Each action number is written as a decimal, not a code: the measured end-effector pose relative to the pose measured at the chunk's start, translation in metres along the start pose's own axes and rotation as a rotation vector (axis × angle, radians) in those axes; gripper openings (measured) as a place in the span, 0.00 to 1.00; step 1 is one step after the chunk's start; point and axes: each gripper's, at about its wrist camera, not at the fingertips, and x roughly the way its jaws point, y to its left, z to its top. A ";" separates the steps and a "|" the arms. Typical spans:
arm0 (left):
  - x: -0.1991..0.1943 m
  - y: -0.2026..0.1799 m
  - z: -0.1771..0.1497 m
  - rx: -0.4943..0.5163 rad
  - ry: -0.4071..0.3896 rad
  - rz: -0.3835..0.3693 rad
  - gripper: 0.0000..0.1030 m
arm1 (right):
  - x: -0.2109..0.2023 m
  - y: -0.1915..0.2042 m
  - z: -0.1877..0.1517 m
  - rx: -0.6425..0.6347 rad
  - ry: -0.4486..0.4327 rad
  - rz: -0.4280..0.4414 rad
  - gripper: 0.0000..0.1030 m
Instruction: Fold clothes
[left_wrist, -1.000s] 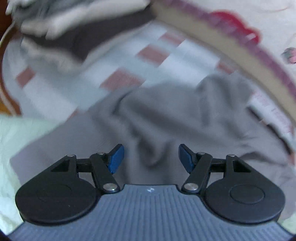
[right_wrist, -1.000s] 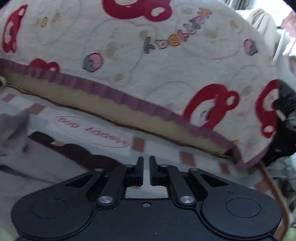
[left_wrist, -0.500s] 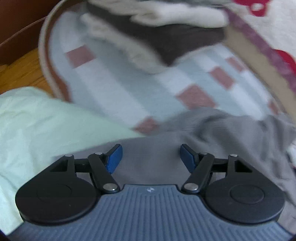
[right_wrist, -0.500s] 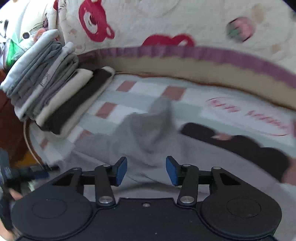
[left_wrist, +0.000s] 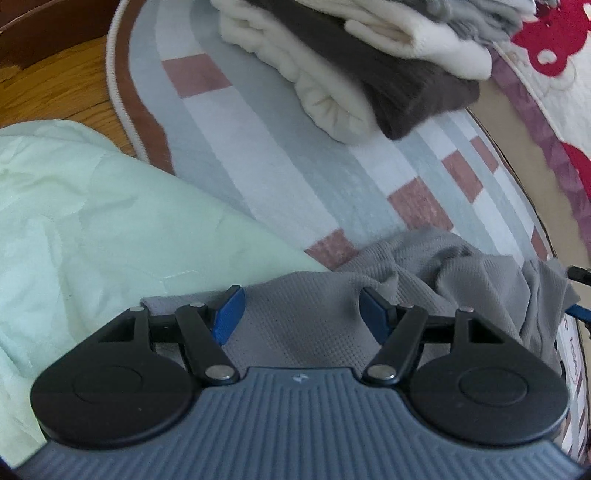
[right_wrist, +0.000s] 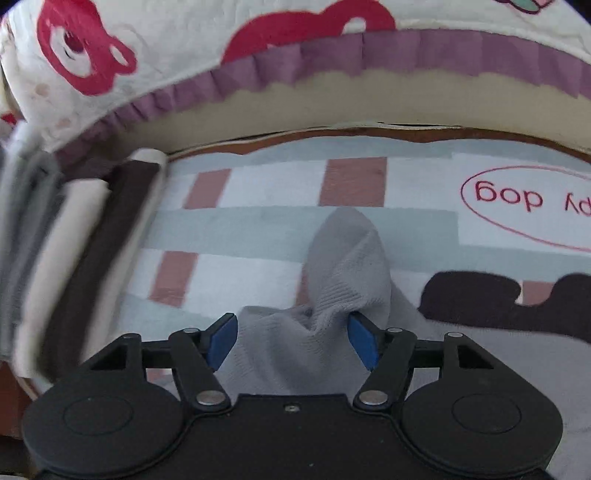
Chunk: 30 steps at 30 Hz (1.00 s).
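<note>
A crumpled grey knit garment (left_wrist: 424, 273) lies on the striped rug (left_wrist: 280, 177). My left gripper (left_wrist: 299, 314) is open just above the garment's near edge, with grey cloth between and under the blue pads. In the right wrist view the same grey garment (right_wrist: 340, 280) rises in a bunched peak. My right gripper (right_wrist: 291, 339) is open with the peak's base between its blue pads, which do not pinch it. A stack of folded clothes (left_wrist: 369, 62) in cream, dark brown and grey sits at the far end of the rug; it also shows in the right wrist view (right_wrist: 74, 236).
A pale green sheet (left_wrist: 92, 229) covers the left foreground. A bed with a red bear-print cover and purple frill (right_wrist: 332, 55) borders the rug's far side. Wooden floor (left_wrist: 55, 85) shows past the rug's edge. The rug carries a "dog" label (right_wrist: 524, 199).
The right gripper opened from shut, swung left onto the grey garment and closed in on its peak. The left gripper swung left and lowered to the garment's edge, staying open.
</note>
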 end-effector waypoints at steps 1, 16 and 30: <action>0.002 -0.002 0.000 0.013 0.005 0.002 0.67 | 0.005 0.000 -0.002 -0.013 0.000 -0.026 0.68; -0.035 -0.037 -0.002 0.184 -0.187 -0.108 0.04 | -0.224 -0.117 -0.047 -0.217 -0.552 -0.246 0.05; -0.038 -0.090 -0.025 0.401 -0.116 -0.170 0.02 | -0.331 -0.294 -0.205 0.003 -0.333 -0.783 0.07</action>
